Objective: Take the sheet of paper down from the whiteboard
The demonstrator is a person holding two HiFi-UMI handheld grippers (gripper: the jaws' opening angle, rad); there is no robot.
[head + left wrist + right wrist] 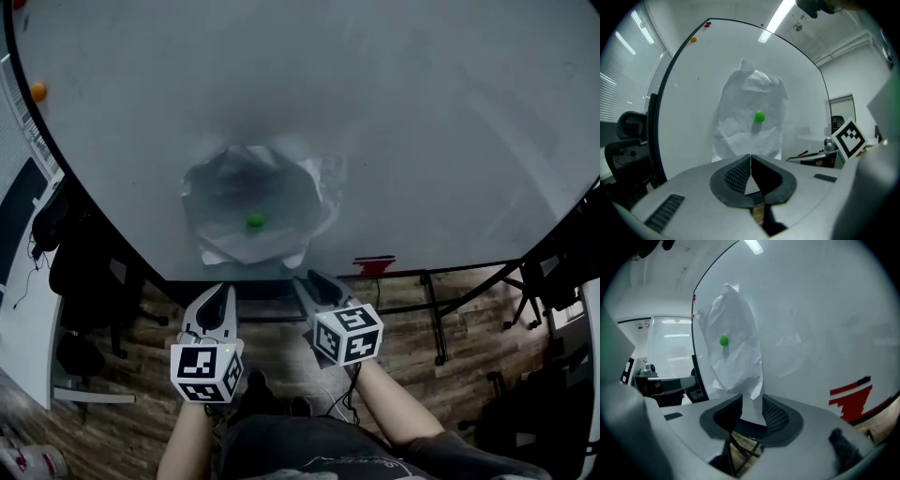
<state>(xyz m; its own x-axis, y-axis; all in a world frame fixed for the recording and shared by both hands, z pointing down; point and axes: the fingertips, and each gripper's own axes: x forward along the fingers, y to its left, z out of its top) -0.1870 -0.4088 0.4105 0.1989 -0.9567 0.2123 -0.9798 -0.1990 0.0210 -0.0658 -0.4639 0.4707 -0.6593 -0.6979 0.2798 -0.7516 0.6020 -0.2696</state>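
A crumpled white sheet of paper hangs on the whiteboard, pinned by a green magnet. Just below its bottom edge, my left gripper is shut and holds nothing. In the left gripper view the paper and magnet lie straight beyond my left gripper. My right gripper is open below the sheet's lower right corner. In the right gripper view that corner of the paper shows in the gap of my right gripper; the pads do not press it. The magnet sits higher up.
An orange magnet sits at the board's far left. A red marking is on the board's bottom edge to the right. The board's stand rests on the wooden floor. A dark office chair stands to the left.
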